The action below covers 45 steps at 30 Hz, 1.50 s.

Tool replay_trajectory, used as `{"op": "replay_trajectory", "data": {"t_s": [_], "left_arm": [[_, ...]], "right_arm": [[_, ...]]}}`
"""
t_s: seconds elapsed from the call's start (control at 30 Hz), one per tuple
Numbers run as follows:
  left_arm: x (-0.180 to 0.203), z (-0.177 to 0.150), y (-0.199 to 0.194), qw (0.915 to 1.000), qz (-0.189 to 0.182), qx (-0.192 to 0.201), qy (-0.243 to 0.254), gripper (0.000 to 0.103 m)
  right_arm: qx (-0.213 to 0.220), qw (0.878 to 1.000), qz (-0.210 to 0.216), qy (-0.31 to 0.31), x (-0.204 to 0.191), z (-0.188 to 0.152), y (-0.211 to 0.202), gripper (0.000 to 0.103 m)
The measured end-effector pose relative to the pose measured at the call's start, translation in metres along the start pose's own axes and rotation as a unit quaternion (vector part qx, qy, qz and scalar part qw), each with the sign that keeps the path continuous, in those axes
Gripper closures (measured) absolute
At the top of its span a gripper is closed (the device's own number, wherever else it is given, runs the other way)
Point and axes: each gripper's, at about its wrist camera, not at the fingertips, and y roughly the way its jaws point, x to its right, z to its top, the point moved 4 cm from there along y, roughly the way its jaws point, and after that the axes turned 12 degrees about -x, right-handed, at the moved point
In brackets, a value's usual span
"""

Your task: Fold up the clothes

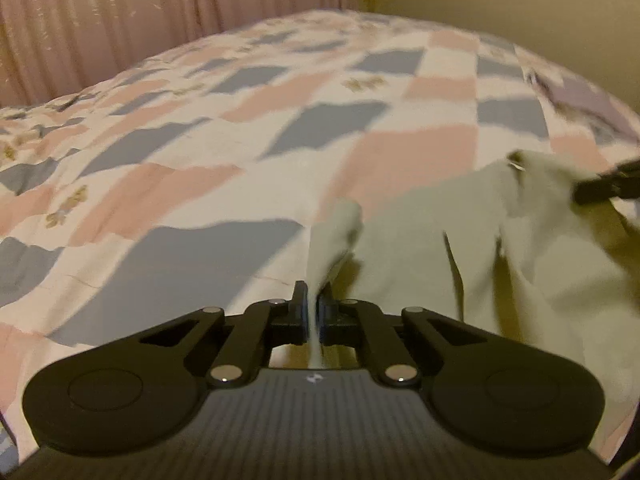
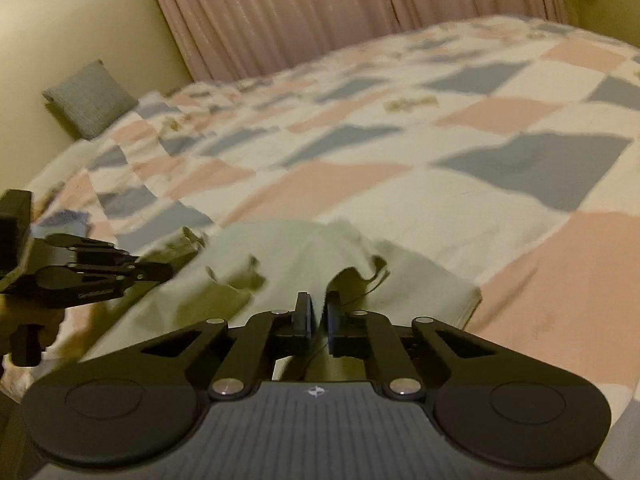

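Black left gripper [image 1: 312, 308], black right gripper [image 2: 319, 316], silver pivot screws, ribbed grey housing, small white logo

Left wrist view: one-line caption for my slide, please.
Left tool shut on a pale green garment over a patchwork bedspread; right tool at its far edge.

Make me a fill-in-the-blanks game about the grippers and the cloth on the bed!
1. The left gripper is shut on a fold of the pale ____ garment.
2. The garment lies on a checked quilt with pink, white and ____ patches.
3. Behind the bed hangs a pink ____.
4. A grey ____ leans on the wall at the bed's far corner, seen from the right gripper.

Missing words: green; blue-grey; curtain; cushion
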Motion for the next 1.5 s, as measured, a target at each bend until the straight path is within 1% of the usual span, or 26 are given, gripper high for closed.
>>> {"op": "replay_trajectory", "data": {"t_s": [0.1,0.13,0.2,0.23,0.27,0.3,0.33,0.37,0.4,0.43,0.47,0.53,0.6,0.7,0.73,0.8,0.97,1.0,1.03,1.1,1.13,1.2,1.27,1.37,1.43,1.5], "left_arm": [[-0.014,0.005,-0.009,0.9997,-0.002,0.014,-0.018,0.102],[-0.018,0.006,-0.011,0.9996,-0.006,0.015,-0.023,0.102],[-0.022,0.005,-0.013,0.9991,-0.015,0.016,-0.035,0.102],[-0.022,0.004,-0.013,0.9991,-0.017,0.015,-0.036,0.102],[-0.022,0.003,-0.013,0.9991,-0.017,0.014,-0.037,0.102],[-0.021,0.002,-0.012,0.9991,-0.018,0.013,-0.037,0.102],[-0.020,0.000,-0.012,0.9990,-0.019,0.012,-0.038,0.102],[-0.020,-0.002,-0.012,0.9990,-0.020,0.012,-0.039,0.102],[-0.019,-0.004,-0.012,0.9990,-0.019,0.011,-0.039,0.102],[-0.019,-0.005,-0.012,0.9991,-0.017,0.010,-0.038,0.102],[-0.019,-0.006,-0.012,0.9991,-0.017,0.010,-0.038,0.102],[-0.021,-0.007,-0.013,0.9989,-0.019,0.011,-0.041,0.102],[-0.023,-0.007,-0.013,0.9986,-0.023,0.013,-0.046,0.102],[-0.023,-0.006,-0.011,0.9986,-0.023,0.014,-0.046,0.102],[-0.023,-0.006,-0.010,0.9986,-0.024,0.016,-0.045,0.102],[-0.022,-0.006,-0.008,0.9985,-0.025,0.017,-0.044,0.102],[-0.024,-0.011,-0.009,0.9980,-0.035,0.031,-0.043,0.102],[-0.025,-0.012,-0.011,0.9977,-0.037,0.035,-0.044,0.102],[-0.026,-0.013,-0.013,0.9974,-0.040,0.039,-0.045,0.102],[-0.027,-0.016,-0.024,0.9962,-0.045,0.053,-0.051,0.102],[-0.027,-0.019,-0.032,0.9954,-0.048,0.064,-0.054,0.102],[-0.027,-0.023,-0.054,0.9927,-0.055,0.090,-0.058,0.102],[-0.023,-0.029,-0.084,0.9884,-0.065,0.124,-0.060,0.102],[-0.017,-0.038,-0.132,0.9798,-0.078,0.174,-0.060,0.102],[-0.012,-0.042,-0.165,0.9739,-0.078,0.205,-0.058,0.102],[-0.009,-0.043,-0.196,0.9675,-0.080,0.232,-0.060,0.102]], "right_arm": [[0.021,0.999,0.041,-0.023,-0.017,0.001,-0.026,0.096],[0.021,0.997,0.063,-0.036,-0.025,-0.001,-0.035,0.095],[-0.005,0.987,0.135,-0.083,-0.049,-0.008,-0.051,0.095],[-0.028,0.980,0.161,-0.110,-0.061,-0.014,-0.056,0.094],[-0.054,0.973,0.175,-0.138,-0.073,-0.022,-0.059,0.093],[-0.075,0.969,0.170,-0.164,-0.083,-0.033,-0.061,0.094],[-0.092,0.965,0.161,-0.186,-0.092,-0.042,-0.062,0.088],[-0.102,0.965,0.143,-0.197,-0.094,-0.050,-0.062,0.084],[-0.112,0.965,0.128,-0.200,-0.093,-0.057,-0.061,0.077],[-0.120,0.965,0.119,-0.200,-0.092,-0.063,-0.061,0.074],[-0.120,0.966,0.126,-0.190,-0.088,-0.066,-0.063,0.074],[-0.104,0.973,0.123,-0.168,-0.082,-0.067,-0.069,0.062],[-0.083,0.979,0.109,-0.152,-0.075,-0.062,-0.071,0.055],[-0.084,0.979,0.116,-0.141,-0.072,-0.056,-0.054,0.053],[-0.084,0.980,0.119,-0.138,-0.070,-0.054,-0.048,0.050],[-0.085,0.980,0.123,-0.130,-0.068,-0.049,-0.037,0.048],[-0.086,0.981,0.135,-0.112,-0.062,-0.039,-0.008,0.048],[-0.086,0.981,0.137,-0.108,-0.061,-0.037,-0.002,0.050],[-0.086,0.981,0.139,-0.104,-0.060,-0.035,0.003,0.056],[-0.085,0.982,0.141,-0.096,-0.058,-0.033,0.009,0.094],[-0.081,0.982,0.141,-0.093,-0.058,-0.033,0.008,0.095],[-0.058,0.985,0.132,-0.095,-0.060,-0.031,-0.007,0.096],[-0.020,0.988,0.117,-0.102,-0.064,-0.029,-0.034,0.097],[0.059,0.989,0.079,-0.106,-0.069,-0.023,-0.092,0.097],[0.121,0.986,0.053,-0.105,-0.074,-0.020,-0.135,0.097],[0.166,0.980,0.030,-0.106,-0.078,-0.020,-0.167,0.097]]}}
